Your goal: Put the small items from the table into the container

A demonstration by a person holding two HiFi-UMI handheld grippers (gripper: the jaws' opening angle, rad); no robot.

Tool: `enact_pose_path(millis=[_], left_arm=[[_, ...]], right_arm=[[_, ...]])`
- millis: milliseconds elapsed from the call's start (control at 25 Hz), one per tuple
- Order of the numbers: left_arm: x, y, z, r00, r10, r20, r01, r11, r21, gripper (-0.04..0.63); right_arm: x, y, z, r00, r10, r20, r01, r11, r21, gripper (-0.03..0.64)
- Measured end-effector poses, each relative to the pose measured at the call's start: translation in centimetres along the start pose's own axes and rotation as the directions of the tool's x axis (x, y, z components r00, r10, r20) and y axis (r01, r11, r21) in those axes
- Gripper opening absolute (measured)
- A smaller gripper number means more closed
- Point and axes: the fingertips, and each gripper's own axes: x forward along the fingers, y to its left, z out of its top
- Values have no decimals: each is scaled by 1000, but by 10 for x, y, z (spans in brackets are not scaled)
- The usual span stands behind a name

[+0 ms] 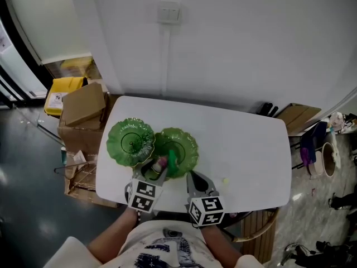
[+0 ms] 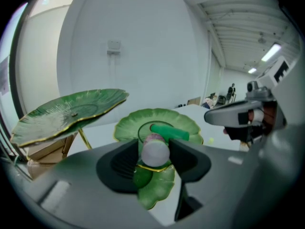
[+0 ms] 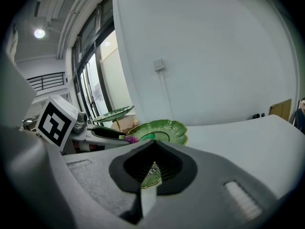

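Looking down, my left tongs (image 1: pixel 160 167) pinch a purple piece (image 1: pixel 162 161) over the green leaf dish (image 1: pixel 189 141); one pale bit (image 1: pixel 226 180) waits on the table (image 1: pixel 245 144). Left gripper view: green stick (image 2: pixel 169 131) already inside. Right gripper view: right tongs (image 3: pixel 153 149) pressed together.

A white table (image 1: pixel 245 144) is carrying a green leaf-shaped dish (image 1: pixel 187 141) lying flat near its front edge. A second green dish (image 1: pixel 129 140) is standing beside it on a thin gold stem, and a small yellow-green item (image 1: pixel 226 180) is sitting apart to the right.
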Motion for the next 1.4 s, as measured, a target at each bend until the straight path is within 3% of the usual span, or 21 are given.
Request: enact_pose_path(millis=[520,1120,1400], left_arm=[[-22,-2,4,998,-6,58,5,1000,10,178],[-60,-7,6,987,-6,160,12,999,-34,175],[-74,-16,2,980,-15,198,25,998,-51,128]], right_arm=[[-8,11,2,1000,-8,28,8,1000,1,0],[-19,32,16,997,16,81,-15,1000,-14,0],[-28,39,19,995,32,99,-30,999,-24,0]])
